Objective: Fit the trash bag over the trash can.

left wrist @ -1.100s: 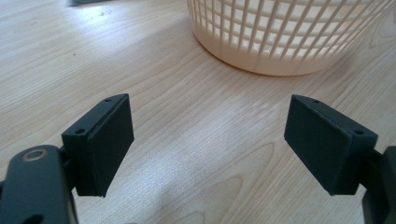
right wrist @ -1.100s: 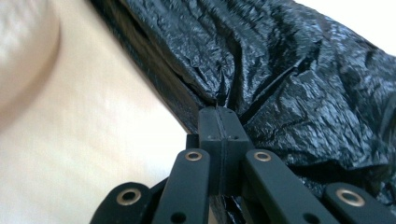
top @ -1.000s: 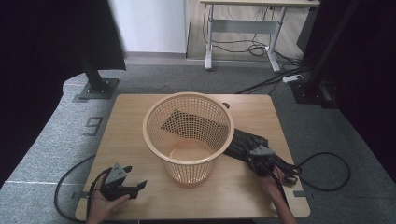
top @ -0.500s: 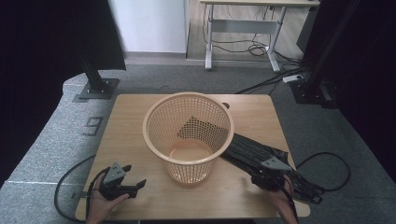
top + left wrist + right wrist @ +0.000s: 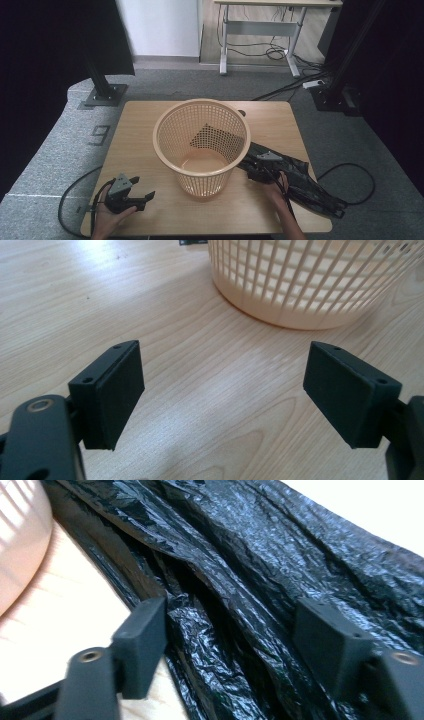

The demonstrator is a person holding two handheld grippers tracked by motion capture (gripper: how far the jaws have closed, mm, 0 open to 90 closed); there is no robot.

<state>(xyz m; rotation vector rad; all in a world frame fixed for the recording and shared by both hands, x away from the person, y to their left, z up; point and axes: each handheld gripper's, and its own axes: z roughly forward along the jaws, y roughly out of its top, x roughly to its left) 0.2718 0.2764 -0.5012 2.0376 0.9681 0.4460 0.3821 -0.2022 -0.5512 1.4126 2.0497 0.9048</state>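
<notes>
A tan mesh basket (image 5: 202, 145) stands upright in the middle of the wooden table (image 5: 145, 125). A crumpled black plastic bag (image 5: 305, 185) lies flat to its right, stretched toward the front right corner. My right gripper (image 5: 256, 170) hovers over the bag's end nearest the basket. In the right gripper view it (image 5: 232, 625) is open, its jaws straddling folds of the bag (image 5: 280, 555) without clamping them. My left gripper (image 5: 142, 189) rests at the front left, open and empty. In the left gripper view it (image 5: 222, 375) faces the basket's base (image 5: 310, 285).
A dark patch (image 5: 212, 137) shows through the basket's mesh. Cables trail from both grippers over the table's front edge. Black stands (image 5: 102, 90) and a white desk frame (image 5: 260, 35) are on the grey floor beyond the table.
The bag has been drawn out from beside the basket toward the front right corner. My right gripper went that way, then came back to the bag's basket end. The left gripper stayed put.
</notes>
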